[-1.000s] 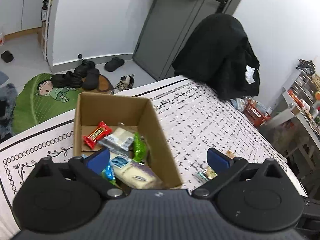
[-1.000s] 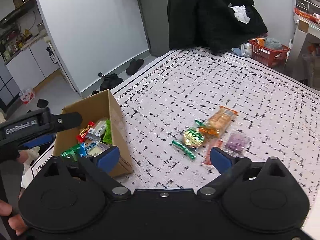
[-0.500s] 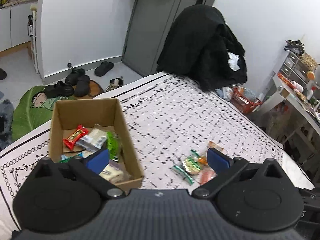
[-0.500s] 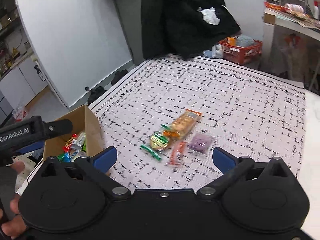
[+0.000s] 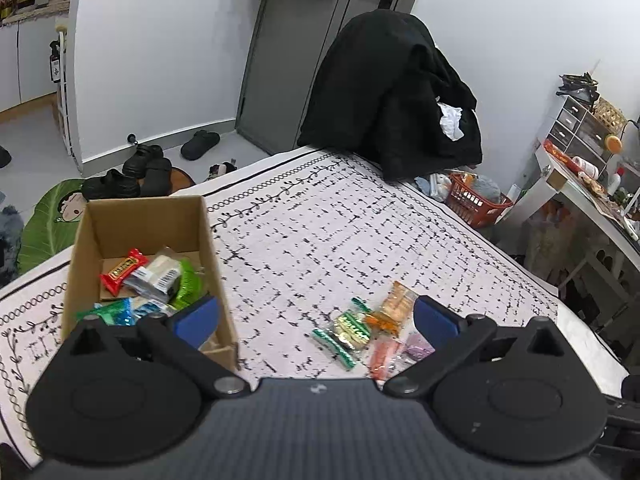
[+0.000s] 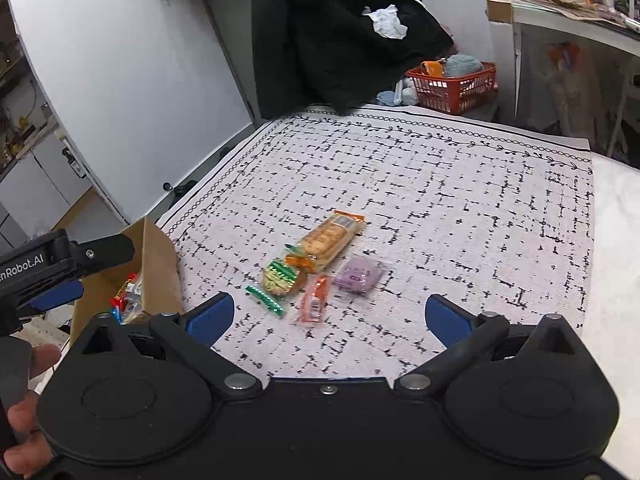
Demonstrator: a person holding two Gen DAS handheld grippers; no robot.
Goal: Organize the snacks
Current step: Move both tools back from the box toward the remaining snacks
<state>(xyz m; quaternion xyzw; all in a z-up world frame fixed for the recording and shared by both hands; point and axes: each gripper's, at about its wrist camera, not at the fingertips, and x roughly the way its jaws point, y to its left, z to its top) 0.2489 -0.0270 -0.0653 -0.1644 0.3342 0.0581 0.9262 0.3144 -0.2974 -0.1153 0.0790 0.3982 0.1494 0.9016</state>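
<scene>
An open cardboard box (image 5: 144, 216) on the patterned tablecloth (image 5: 320, 232) holds several snacks, among them a red bar (image 5: 122, 271) and a green packet (image 5: 186, 286). Loose on the cloth lie an orange cracker pack (image 6: 330, 238), a green-labelled round snack (image 6: 282, 276), a thin green stick (image 6: 266, 300), a small orange-red packet (image 6: 314, 300) and a purple packet (image 6: 356, 274). My left gripper (image 5: 316, 318) is open and empty, above the cloth between box and pile. My right gripper (image 6: 329, 314) is open and empty, just short of the pile.
A black coat (image 5: 392, 100) hangs over a chair at the table's far edge. A red basket (image 6: 452, 82) sits on the floor beyond. Shoes (image 5: 132, 172) and a green mat (image 5: 44, 220) lie left of the table. A person's hand (image 6: 24, 420) holds the left gripper's handle.
My left gripper has pulled back from over the box and swung right, so the loose pile now shows. My right gripper has turned right, centring on the pile. Both stay open.
</scene>
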